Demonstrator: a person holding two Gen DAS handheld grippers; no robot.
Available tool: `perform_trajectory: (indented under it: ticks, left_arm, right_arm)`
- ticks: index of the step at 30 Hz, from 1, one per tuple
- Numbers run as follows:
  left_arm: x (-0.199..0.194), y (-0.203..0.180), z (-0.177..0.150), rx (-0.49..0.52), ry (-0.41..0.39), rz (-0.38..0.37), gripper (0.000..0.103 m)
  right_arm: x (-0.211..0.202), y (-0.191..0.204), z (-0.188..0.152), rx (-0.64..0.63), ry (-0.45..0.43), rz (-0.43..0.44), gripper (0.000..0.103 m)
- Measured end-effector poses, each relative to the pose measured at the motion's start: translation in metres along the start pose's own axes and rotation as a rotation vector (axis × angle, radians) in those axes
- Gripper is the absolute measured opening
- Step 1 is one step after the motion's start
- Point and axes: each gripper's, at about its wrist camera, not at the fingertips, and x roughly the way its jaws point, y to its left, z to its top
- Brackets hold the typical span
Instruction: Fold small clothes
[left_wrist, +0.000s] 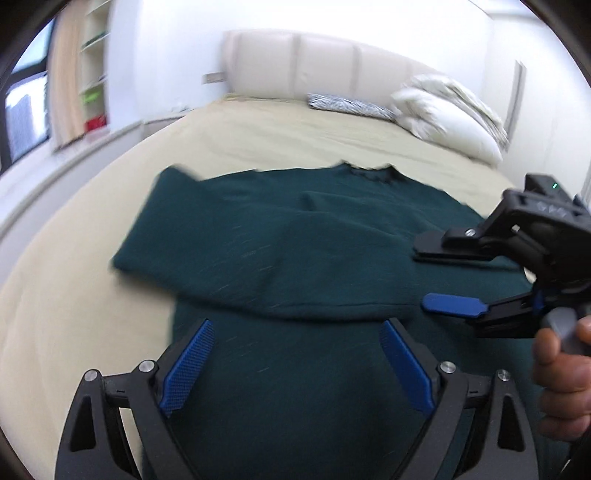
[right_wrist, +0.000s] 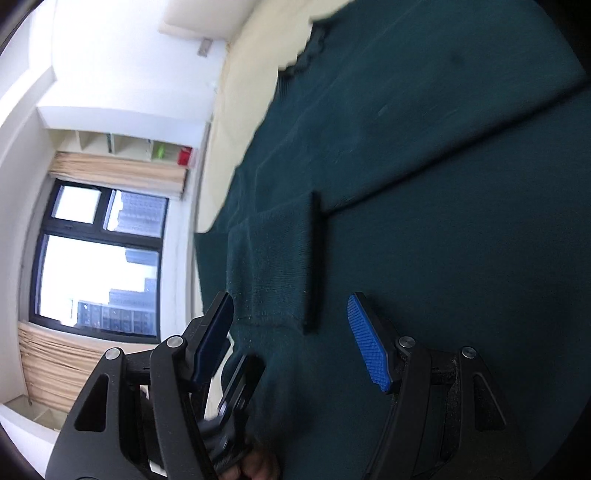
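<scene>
A dark green sweater (left_wrist: 280, 236) lies flat on the beige bed (left_wrist: 74, 295), collar toward the headboard, with one sleeve (left_wrist: 258, 273) folded across its body. My left gripper (left_wrist: 295, 332) is open and empty just above the sweater's lower part. My right gripper (left_wrist: 421, 277) shows at the right edge of the left wrist view, open and empty over the sweater's right side. In the right wrist view the right gripper (right_wrist: 291, 328) is open above the sweater (right_wrist: 443, 221), close to the folded sleeve's cuff (right_wrist: 273, 266).
White pillows (left_wrist: 450, 110) and a zebra-patterned cushion (left_wrist: 347, 105) lie by the padded headboard (left_wrist: 295, 62). A window (right_wrist: 99, 258) with curtains and shelves (right_wrist: 147, 147) stands beyond the bed's left side. A hand (left_wrist: 561, 373) holds the right gripper.
</scene>
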Motion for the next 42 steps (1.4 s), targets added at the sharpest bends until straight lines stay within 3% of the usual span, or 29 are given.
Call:
perform_trajectory:
  ticks: [4, 6, 9, 10, 15, 18, 22, 27, 36, 37, 42]
  left_arm:
    - [0.009, 0.034, -0.004, -0.155, 0.036, -0.043, 0.080]
    - [0.009, 0.042, -0.007, -0.193, 0.029, -0.067, 0.078]
    - [0.006, 0.042, -0.011, -0.191, 0.013, -0.066, 0.076]
    - [0.006, 0.042, -0.012, -0.190, 0.010, -0.066, 0.076]
    - [0.003, 0.044, -0.016, -0.195, 0.005, -0.073, 0.076]
    - [0.003, 0.043, -0.017, -0.188, 0.008, -0.069, 0.076]
    - [0.002, 0.045, -0.018, -0.185, 0.012, -0.067, 0.076]
    - [0.006, 0.041, -0.015, -0.166, 0.022, -0.054, 0.076]
    - [-0.006, 0.049, 0.002, -0.233, 0.030, -0.076, 0.073]
    - [-0.008, 0.050, 0.008, -0.240, 0.018, -0.081, 0.072]
    - [-0.012, 0.054, 0.053, -0.216, -0.056, -0.072, 0.065]
  right_arm:
    - [0.029, 0.016, 0.006, -0.044, 0.014, -0.072, 0.060]
    - [0.039, 0.027, 0.010, -0.071, 0.018, -0.130, 0.045]
    - [0.042, 0.047, 0.011, -0.140, 0.017, -0.209, 0.011]
    - [0.040, 0.055, 0.011, -0.174, 0.009, -0.225, 0.007]
    - [0.011, 0.118, 0.010, -0.399, -0.086, -0.269, 0.007]
    - [-0.010, 0.132, 0.022, -0.460, -0.126, -0.293, 0.007]
    - [-0.031, 0.103, 0.055, -0.408, -0.136, -0.377, 0.007]
    - [-0.049, 0.038, 0.085, -0.276, -0.164, -0.493, 0.007]
    - [-0.058, -0.008, 0.096, -0.220, -0.166, -0.457, 0.007]
    - [-0.070, -0.024, 0.095, -0.225, -0.161, -0.457, 0.007]
    - [-0.061, -0.019, 0.106, -0.243, -0.166, -0.472, 0.007]
